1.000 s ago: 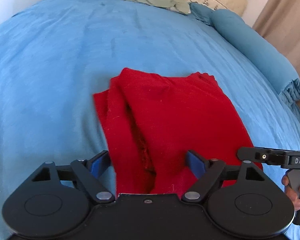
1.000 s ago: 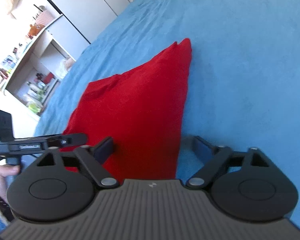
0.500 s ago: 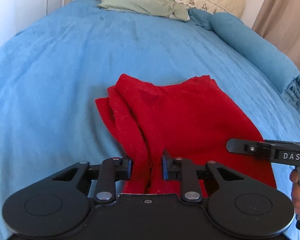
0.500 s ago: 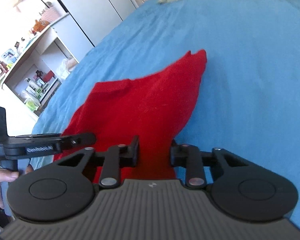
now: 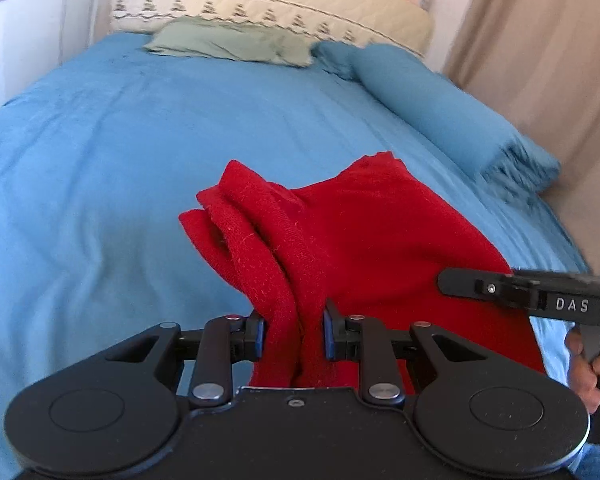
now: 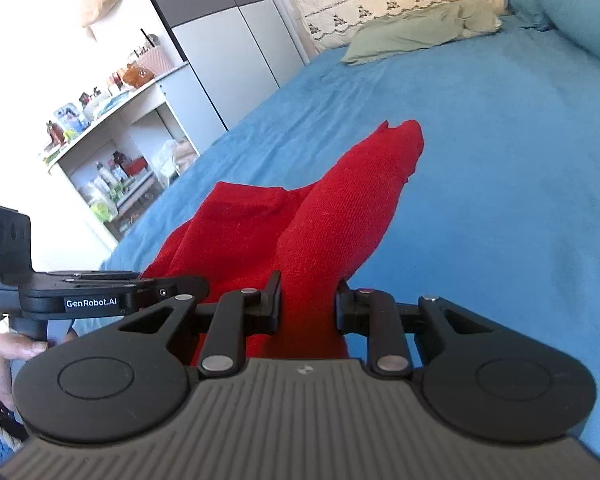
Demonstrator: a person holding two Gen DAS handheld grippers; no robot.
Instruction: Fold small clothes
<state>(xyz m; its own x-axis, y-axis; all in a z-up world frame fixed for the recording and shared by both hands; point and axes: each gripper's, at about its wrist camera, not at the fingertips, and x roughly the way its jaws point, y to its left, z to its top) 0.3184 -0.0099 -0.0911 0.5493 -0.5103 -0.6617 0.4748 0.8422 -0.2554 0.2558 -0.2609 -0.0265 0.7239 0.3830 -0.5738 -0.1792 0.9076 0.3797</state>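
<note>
Gripping the near edge of a red knit garment (image 5: 372, 248), the left tool (image 5: 294, 334) is clamped on a bunched fold of the fabric, its blue-padded fingers (image 5: 259, 334) pressing the cloth from both sides. From this tool the garment runs forward and to the right, partly raised and partly resting on the blue bed (image 5: 100, 152); the grip near one corner looks meant to let the edge be carried over the rest. To the right of the tool, the other tool's black body juts in, a person's hand (image 5: 584, 372) on its handle. Far ahead lie a pale green cloth (image 5: 228, 42), a rolled blue blanket (image 5: 440, 116) and a quilted headboard (image 5: 280, 8).

In the right wrist view, the right tool (image 6: 308, 306) is likewise closed on a thick fold of the same garment, which rises ahead of it to a peak before dropping to the bed. Left of this tool sits the left tool's body, a hand (image 6: 4, 360) beneath it. The twin grips, one at each near corner, suggest a fold away from the person is in hand. Beyond, to the left, stand a cluttered shelf (image 6: 112, 140) and a wardrobe (image 6: 236, 40).
</note>
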